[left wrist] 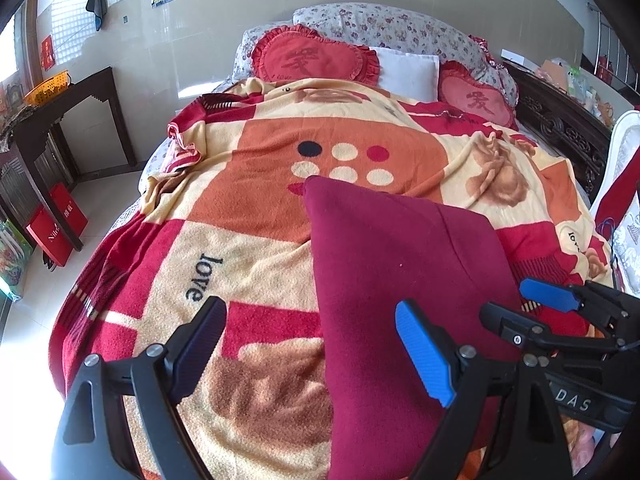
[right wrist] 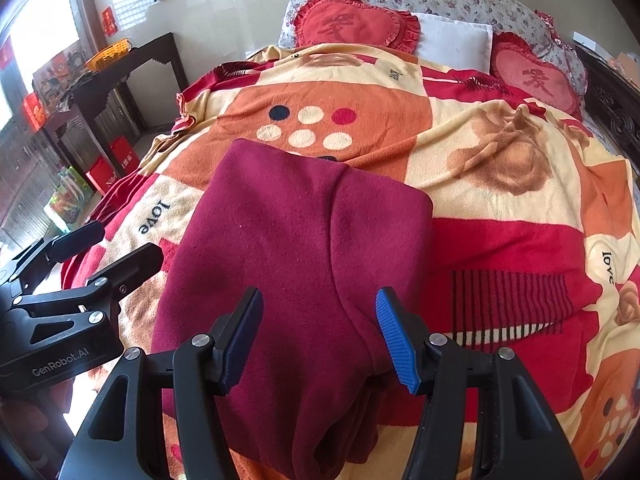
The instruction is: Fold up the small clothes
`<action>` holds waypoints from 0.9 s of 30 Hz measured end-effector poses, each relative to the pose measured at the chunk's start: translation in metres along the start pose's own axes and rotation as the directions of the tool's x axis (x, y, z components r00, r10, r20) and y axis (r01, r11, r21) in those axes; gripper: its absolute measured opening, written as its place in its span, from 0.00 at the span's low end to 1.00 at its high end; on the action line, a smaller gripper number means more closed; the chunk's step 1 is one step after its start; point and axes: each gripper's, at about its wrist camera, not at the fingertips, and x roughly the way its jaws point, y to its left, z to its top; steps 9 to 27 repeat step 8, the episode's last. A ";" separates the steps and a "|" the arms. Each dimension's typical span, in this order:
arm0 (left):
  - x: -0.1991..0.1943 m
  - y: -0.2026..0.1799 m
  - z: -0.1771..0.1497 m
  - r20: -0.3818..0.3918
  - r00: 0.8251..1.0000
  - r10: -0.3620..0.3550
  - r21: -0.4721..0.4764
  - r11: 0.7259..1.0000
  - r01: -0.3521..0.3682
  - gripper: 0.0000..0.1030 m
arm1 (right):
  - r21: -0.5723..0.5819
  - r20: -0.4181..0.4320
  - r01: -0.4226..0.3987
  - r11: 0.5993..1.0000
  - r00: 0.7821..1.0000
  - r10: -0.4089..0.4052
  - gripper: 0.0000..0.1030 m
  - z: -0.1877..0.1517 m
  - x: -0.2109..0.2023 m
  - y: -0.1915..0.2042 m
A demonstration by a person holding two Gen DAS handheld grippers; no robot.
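Both grippers wide apart and empty over a half-folded maroon garment on the bed.

Nearest, the right gripper straddles the garment near its centre seam, pads clear of it; the left gripper hangs beside its left edge, holding nothing. A pinch here could catch only the top layer, or the fuzzy blanket beneath, dragging the fold askew. Pillows lie well beyond.
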 end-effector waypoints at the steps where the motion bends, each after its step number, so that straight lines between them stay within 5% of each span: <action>1: 0.001 0.000 0.000 -0.001 1.000 0.002 0.001 1.000 -0.002 0.87 | 0.001 -0.002 -0.002 1.000 1.000 0.002 0.39 0.000 0.001 -0.001; 27: 0.007 0.005 -0.001 0.001 1.000 -0.019 -0.009 1.000 0.019 0.87 | 0.006 -0.011 -0.011 1.000 1.000 0.011 0.39 -0.002 0.007 -0.002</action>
